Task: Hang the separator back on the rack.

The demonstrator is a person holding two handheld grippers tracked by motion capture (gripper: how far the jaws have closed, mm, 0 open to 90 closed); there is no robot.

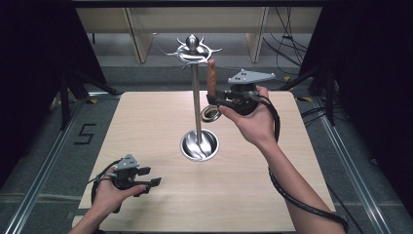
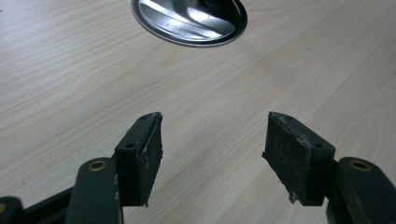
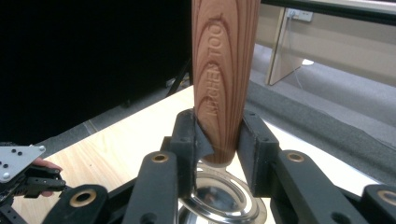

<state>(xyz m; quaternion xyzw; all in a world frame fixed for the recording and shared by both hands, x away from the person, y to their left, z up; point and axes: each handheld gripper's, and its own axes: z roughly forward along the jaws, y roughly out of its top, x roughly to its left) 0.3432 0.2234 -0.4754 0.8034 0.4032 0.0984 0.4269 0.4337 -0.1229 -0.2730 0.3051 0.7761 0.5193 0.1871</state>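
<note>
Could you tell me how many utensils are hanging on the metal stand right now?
0. The stand has bare hooks at its top. The one wooden-handled utensil in sight is clamped upright in the right gripper, beside the pole; the left gripper is open, near the table's front edge.

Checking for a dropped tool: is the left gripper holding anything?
No, the left gripper has its jaws apart with bare table between them.
</note>
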